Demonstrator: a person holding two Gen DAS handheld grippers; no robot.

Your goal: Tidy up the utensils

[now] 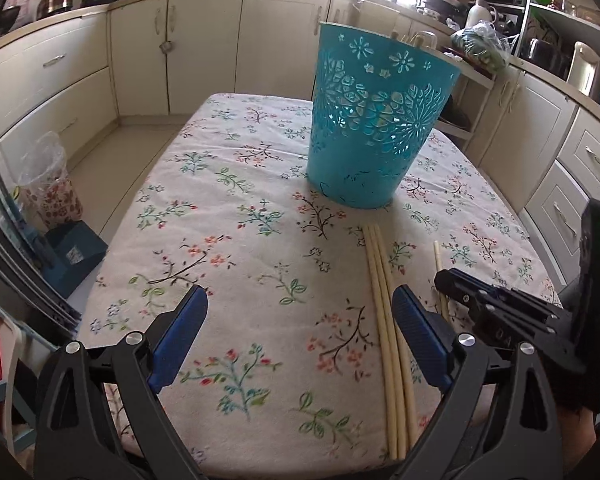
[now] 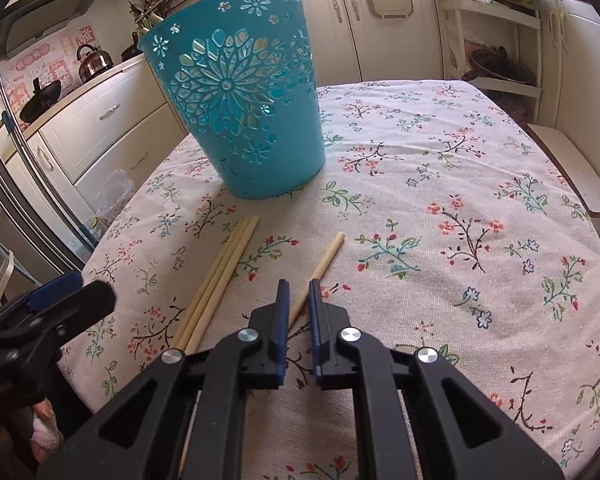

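A: What is the right hand-held gripper (image 2: pixel 299 284) doing?

B: Its blue pads have narrowed to a slim gap around the single chopstick (image 2: pixel 324 262), low over the bench (image 2: pixel 460 184); whether they actually pinch it, I cannot tell. The stick runs up out of the gap and leans to the right, its far end aimed past the right side of the teal basket (image 2: pixel 240 112).

A: And the left hand-held gripper (image 1: pixel 300 304)?

B: Spread wide, with nothing between the pads. Its right finger (image 1: pixel 416 328) hangs just beside the three chopsticks (image 1: pixel 388 320), which lie outside the opening.

A: How do those three lie?

B: Side by side and touching, flat on the flowered cloth (image 1: pixel 220 208). Their long axis runs from the near edge of the bench straight toward the basket, far ends stopping just short of its base.

A: Where is the single one relative to the basket?

B: Nearer than the basket, to the right of the bundle and apart from it.

A: Anything in the basket?

B: From the left wrist view, a few pale stick tips (image 1: pixel 404 38) rise over its far rim. It stands upright on the bench
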